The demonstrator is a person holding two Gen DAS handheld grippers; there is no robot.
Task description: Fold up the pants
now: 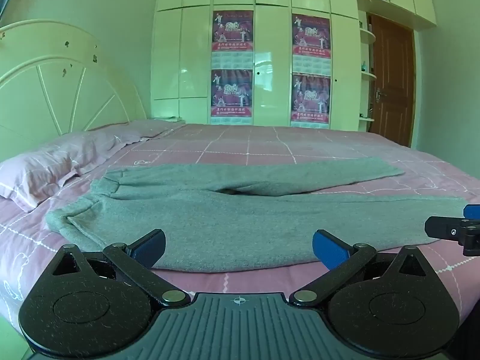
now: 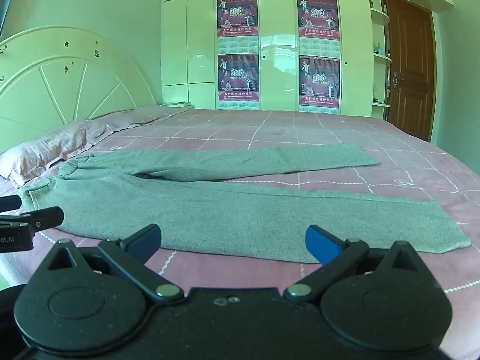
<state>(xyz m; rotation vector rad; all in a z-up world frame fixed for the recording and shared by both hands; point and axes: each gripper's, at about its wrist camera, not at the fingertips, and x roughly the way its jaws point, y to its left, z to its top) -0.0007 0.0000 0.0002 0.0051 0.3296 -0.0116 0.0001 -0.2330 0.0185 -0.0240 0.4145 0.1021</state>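
Evidently nothing is folded yet: grey pants lie spread flat on a pink bed, legs apart. Left gripper and right gripper hover wide apart, empty, at the near edge.

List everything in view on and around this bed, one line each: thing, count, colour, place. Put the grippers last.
pants: one, grey, spread flat on the bed, waist toward the pillow, legs apart
bedsheet: one, pink with white grid lines, covering the bed
pillow: one, pink, at the head end
headboard: one, cream, arched, behind the pillow
wardrobe: one, glossy cream, far wall
posters: four, red, on the wardrobe doors
door: one, brown wood, right of the wardrobe
left gripper: one, black with blue pads, open, at the pants' near edge
right gripper: one, same colours, open, at the near leg
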